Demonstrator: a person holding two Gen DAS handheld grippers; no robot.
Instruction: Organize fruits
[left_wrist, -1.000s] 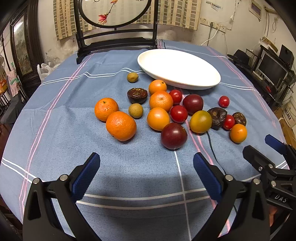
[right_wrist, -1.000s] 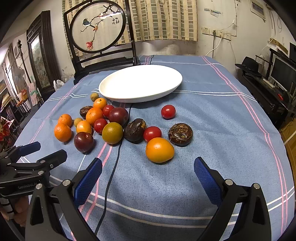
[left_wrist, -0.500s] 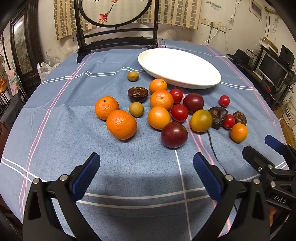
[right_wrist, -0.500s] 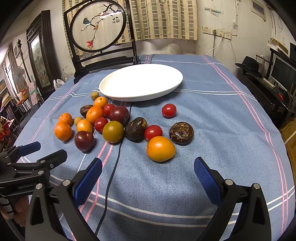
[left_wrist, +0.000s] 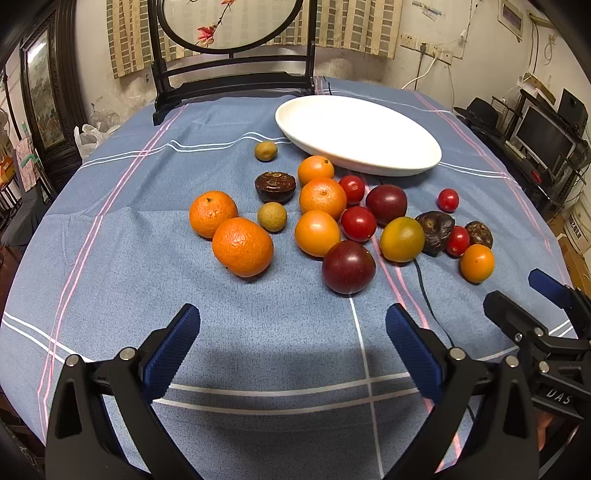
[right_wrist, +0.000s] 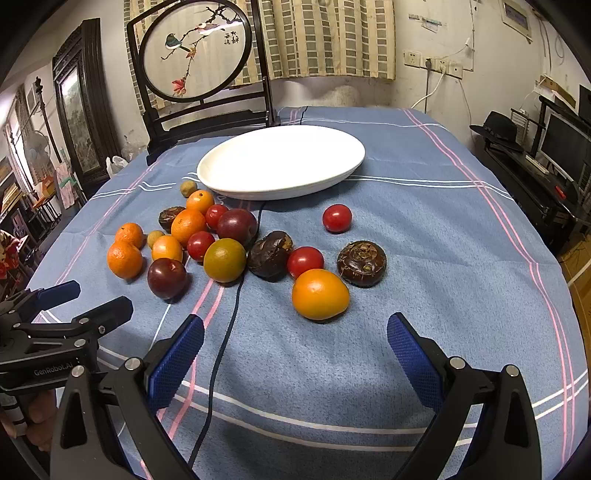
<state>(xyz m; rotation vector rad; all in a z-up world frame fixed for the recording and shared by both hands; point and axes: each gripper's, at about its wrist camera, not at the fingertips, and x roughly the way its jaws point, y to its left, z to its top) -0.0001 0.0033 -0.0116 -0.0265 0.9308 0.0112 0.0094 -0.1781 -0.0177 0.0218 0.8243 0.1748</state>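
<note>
Fruits lie loose on the blue striped tablecloth (left_wrist: 110, 258), clustered just in front of a white oval plate (left_wrist: 358, 129) with nothing on it. From the left wrist view, a wide strip of bare cloth runs between the nearest pieces and the left gripper (left_wrist: 291, 339), which hovers low over the table with its jaws spread wide and nothing between the ribbed blue pads (left_wrist: 173, 347). A dimpled orange mandarin (left_wrist: 242, 246) and a smooth dark plum (left_wrist: 348, 266) sit closest. The cloth's left side is open out to the table edge.

From the right wrist view, the right gripper (right_wrist: 295, 347) is likewise held low and level, jaws wide and holding nothing. A glossy orange fruit (right_wrist: 320, 294) sits just ahead of it, touching a red cherry tomato (right_wrist: 305, 260); a ridged, brown water chestnut (right_wrist: 361, 263) lies just beside them. A thin black cable (right_wrist: 225, 332) crosses the cloth. The right half of the table is open.
</note>
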